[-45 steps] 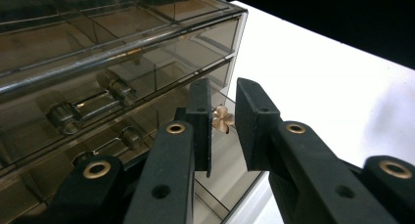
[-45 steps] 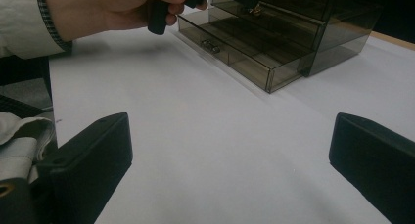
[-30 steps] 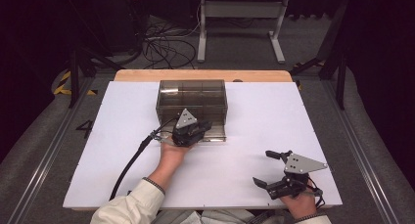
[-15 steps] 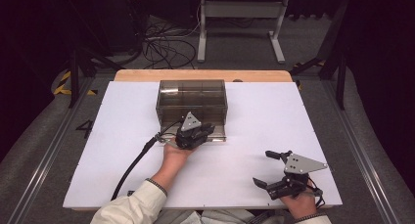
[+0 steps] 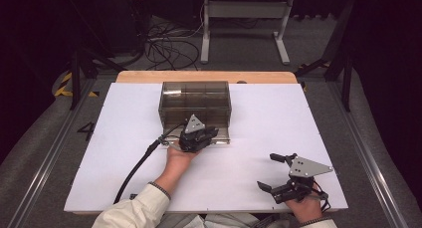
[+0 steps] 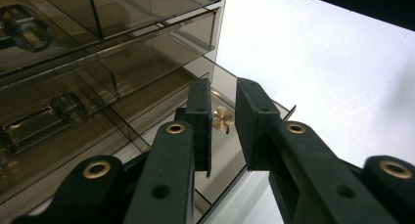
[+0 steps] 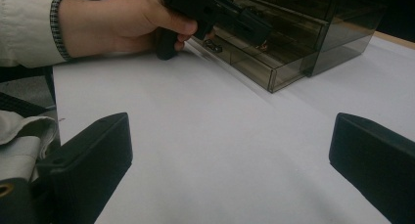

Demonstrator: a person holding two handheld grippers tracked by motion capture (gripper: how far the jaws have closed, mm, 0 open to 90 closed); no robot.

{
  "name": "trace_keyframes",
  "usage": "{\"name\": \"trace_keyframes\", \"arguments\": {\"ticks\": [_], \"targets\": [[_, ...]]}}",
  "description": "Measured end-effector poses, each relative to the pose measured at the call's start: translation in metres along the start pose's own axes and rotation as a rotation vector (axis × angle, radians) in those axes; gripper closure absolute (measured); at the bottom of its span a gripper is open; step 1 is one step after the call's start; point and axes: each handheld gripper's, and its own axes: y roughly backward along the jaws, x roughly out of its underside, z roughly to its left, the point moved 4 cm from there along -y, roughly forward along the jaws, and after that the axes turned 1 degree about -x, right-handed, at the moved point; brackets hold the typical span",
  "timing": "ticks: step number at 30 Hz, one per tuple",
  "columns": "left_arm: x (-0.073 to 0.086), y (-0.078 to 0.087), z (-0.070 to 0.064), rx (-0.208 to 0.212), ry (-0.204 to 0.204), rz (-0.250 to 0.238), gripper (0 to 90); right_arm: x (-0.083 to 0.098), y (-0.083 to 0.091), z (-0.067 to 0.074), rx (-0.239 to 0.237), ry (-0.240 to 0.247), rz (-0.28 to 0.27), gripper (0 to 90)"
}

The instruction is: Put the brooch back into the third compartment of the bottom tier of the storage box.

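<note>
1. a small gold flower-shaped piece is seen lying in the pulled-out bottom drawer of the smoky drawer box, directly ahead of the left gripper, between its jaw tips.
2. the left gripper is placed far nearer the piece than the right gripper, which is held well apart over the white table.
3. the left jaws are narrowed to a small gap; whether the piece is touched cannot be told.
4. the right jaws are spread wide, and nothing is held.
</note>
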Motion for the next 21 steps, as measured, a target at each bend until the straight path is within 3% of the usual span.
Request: {"name": "trace_keyframes", "arguments": {"ticks": [2, 6, 10, 16, 21], "targets": [[0.000, 0.000, 0.001, -0.007, -0.002, 0.001, 76.7, 0.000, 0.000, 0.000, 0.000, 0.002, 0.002, 3.0], [-0.001, 0.000, 0.001, -0.003, 0.020, 0.002, 67.8, 0.000, 0.001, 0.000, -0.003, 0.005, -0.003, 3.0], [-0.004, 0.004, 0.001, 0.001, 0.028, 0.002, 66.2, -0.001, 0.001, 0.000, -0.003, 0.004, -0.003, 2.9], [-0.013, 0.017, -0.002, 0.045, 0.063, -0.008, 54.1, -0.001, -0.003, 0.000, -0.014, 0.010, 0.002, 2.9], [-0.020, 0.028, -0.006, 0.053, 0.031, -0.038, 49.3, -0.002, -0.003, 0.000, -0.013, 0.009, -0.002, 2.9]]}}
